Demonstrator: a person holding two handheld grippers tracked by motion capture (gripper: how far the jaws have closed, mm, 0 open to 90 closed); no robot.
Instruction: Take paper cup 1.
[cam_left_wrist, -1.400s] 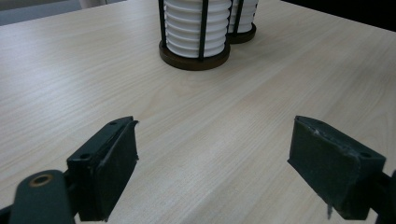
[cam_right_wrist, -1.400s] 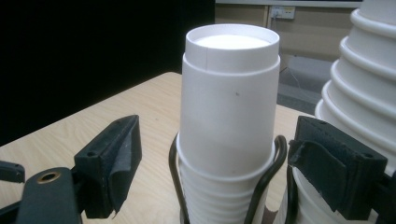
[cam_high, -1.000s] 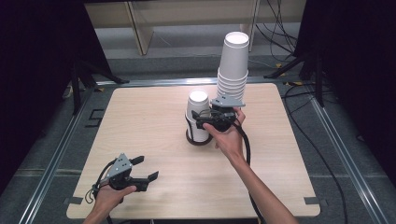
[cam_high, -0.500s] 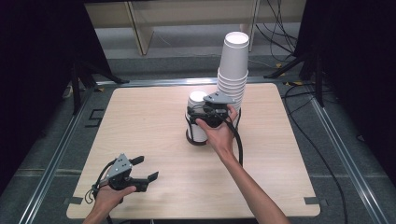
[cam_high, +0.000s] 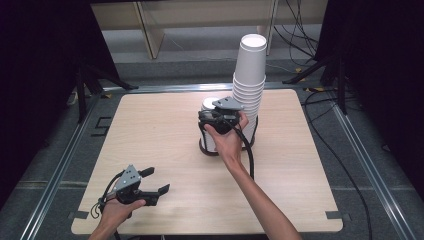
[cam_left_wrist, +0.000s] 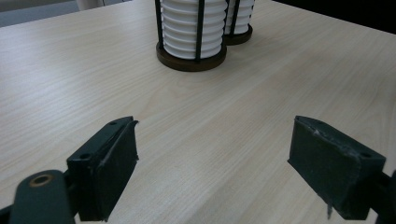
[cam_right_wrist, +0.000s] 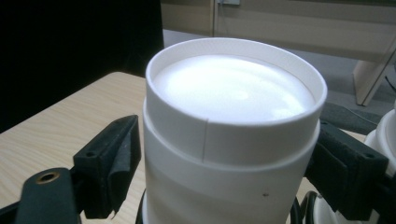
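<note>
Cups (cam_right_wrist: 224, 140), upside down in the short stack, sit between my right gripper (cam_high: 216, 121) fingers, left pad apart; tall stack (cam_high: 249, 90) crowds just beside. Left gripper (cam_high: 150, 184) fingers wide over bare surface (cam_high: 165, 130).

A: What is the table (cam_high: 165, 130) made of?

B: Pale wood-look board, matt, with fine grain, inside a dull metal frame (cam_high: 57, 172).

A: And the cups (cam_right_wrist: 233, 126) on it?

B: White paper, smooth and matt, with a glued seam down the top one. They sit in holders (cam_left_wrist: 191, 58) of thin black rods on dark brown, slightly shiny bases. Beside the cups, the right gripper (cam_right_wrist: 224, 172) has matt black pads, worn and rough-edged.
</note>
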